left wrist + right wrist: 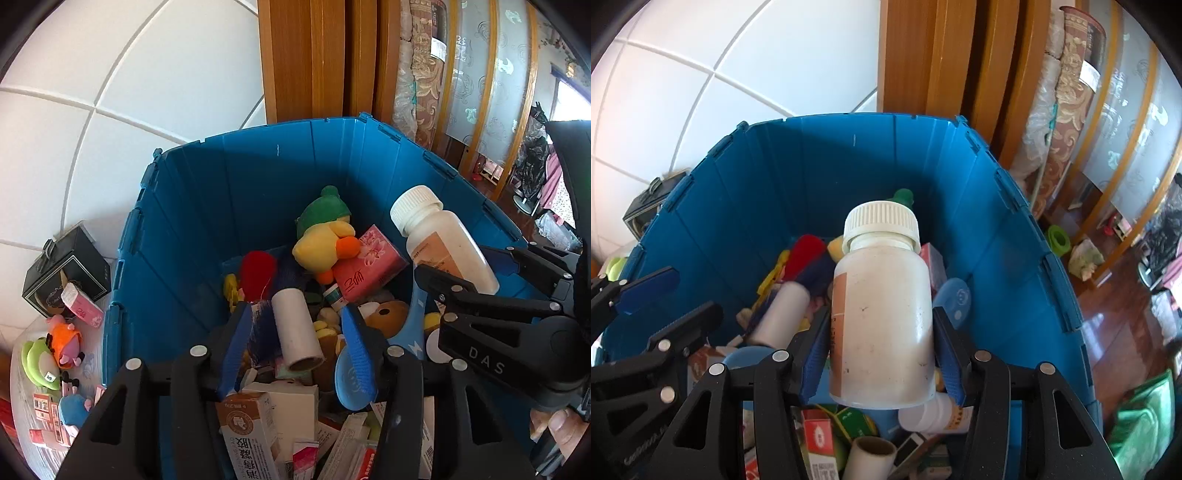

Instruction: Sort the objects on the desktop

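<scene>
The white bottle [882,314] hangs over the blue bin [768,177], clamped at its lower body between the pads of the right gripper [882,354], cap pointing up and away. It looks like a light, stiff plastic bottle with a smooth, probably slippery wall, so a hold across the wide middle, as here, seems safest. The left gripper [291,354] hovers beside it with its fingers apart; a white paper roll [297,328] shows between them, apparently lying loose on the toys and cartons below.
</scene>
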Available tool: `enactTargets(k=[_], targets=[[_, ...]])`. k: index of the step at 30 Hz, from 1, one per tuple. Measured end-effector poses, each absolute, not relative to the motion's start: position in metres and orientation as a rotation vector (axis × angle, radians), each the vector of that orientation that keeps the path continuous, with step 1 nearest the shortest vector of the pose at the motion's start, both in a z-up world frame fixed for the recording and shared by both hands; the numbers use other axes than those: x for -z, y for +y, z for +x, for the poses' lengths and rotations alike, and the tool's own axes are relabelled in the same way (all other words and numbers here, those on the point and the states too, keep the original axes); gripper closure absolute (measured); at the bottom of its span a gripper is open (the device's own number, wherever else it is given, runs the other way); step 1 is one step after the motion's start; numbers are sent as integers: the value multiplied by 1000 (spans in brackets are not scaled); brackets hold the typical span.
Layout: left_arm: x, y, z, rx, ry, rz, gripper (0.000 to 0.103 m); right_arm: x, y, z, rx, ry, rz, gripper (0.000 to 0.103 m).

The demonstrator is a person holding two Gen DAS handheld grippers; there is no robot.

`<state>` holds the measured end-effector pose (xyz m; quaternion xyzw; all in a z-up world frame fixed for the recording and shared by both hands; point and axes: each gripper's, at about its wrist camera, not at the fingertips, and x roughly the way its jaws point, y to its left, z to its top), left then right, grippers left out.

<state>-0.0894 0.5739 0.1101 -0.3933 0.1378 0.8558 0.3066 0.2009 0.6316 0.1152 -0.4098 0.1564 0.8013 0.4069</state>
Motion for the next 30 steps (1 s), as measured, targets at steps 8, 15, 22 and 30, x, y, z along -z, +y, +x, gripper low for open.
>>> enactTargets(k=[8,15,22,30], targets=[[-117,566,-82,-2273,361,-1020,43,-122,626,201,-2003,338,-1010,19],[-135,538,-56,-2300,306,-936,32,-138,601,221,-1964,239,-958,0],[-149,498,-22,-2354,229,-838,32,-148,553,251,-2001,245,-845,0],[-148,464,5,-2478,165,-765,32,-142,507,273,-2023,291,-742,0]])
